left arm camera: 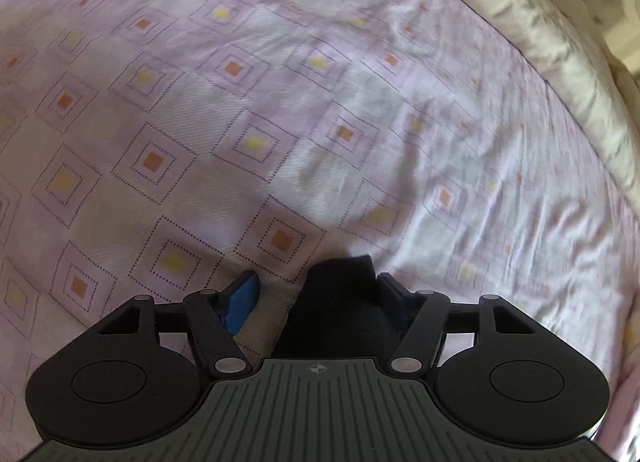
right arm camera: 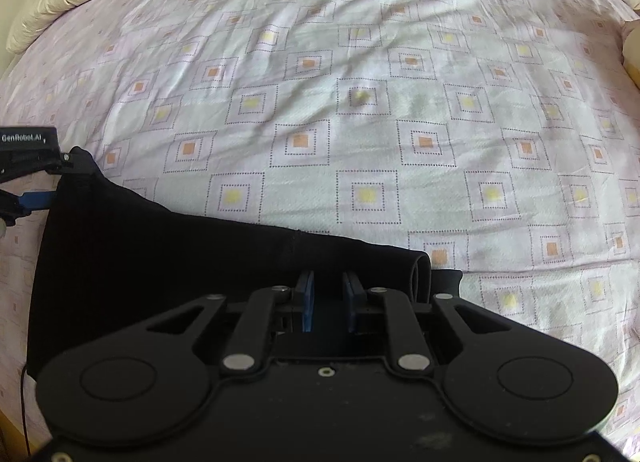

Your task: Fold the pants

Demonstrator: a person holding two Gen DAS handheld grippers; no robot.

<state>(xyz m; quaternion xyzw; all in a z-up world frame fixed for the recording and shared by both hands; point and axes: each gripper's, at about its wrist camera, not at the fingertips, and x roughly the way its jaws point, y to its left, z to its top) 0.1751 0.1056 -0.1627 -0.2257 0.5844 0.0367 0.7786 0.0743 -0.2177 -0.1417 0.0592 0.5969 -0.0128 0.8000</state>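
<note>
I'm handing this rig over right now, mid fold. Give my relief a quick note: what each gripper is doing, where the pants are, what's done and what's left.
Left gripper: jaws apart, black pants cloth lying between the pads; a firm grip is not confirmed. In the right wrist view it sits at a raised corner of the pants.
Right gripper: pads narrowly apart over the pants beside a rolled end; grip unclear.
Pants: on the patterned bedsheet, near edge of the bed, lying as a long band.
Done: apparently folded lengthwise, though that's hard to confirm.
Left: fold across, flatten.

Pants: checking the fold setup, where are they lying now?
In the right wrist view the black pants lie on the patterned bedsheet at lower left, between the left hand-held gripper and the right one.
</note>
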